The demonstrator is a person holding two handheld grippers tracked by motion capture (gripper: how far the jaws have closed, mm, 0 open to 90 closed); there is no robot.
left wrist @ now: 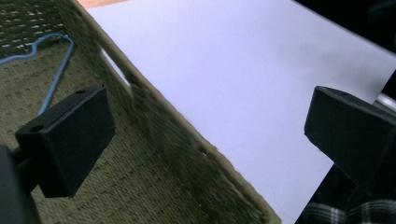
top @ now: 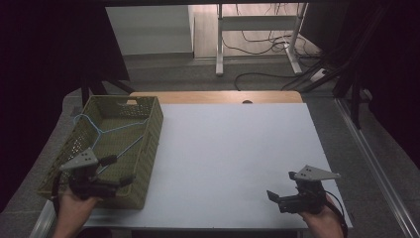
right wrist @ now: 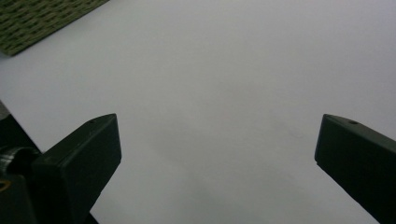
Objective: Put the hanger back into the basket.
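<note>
At lower left, the left tool gapes wide, empty, over the basket holding what looks like a blue hanger; the right tool, lower right, also stands open above the bench.

Basket: on the table's left edge, at the frame's left.
Hanger: lying inside the basket, toward its far end.
Your left gripper: lower left, over the basket's near end.
Your right gripper: lower right, above the table's near edge, well apart from the basket.
</note>
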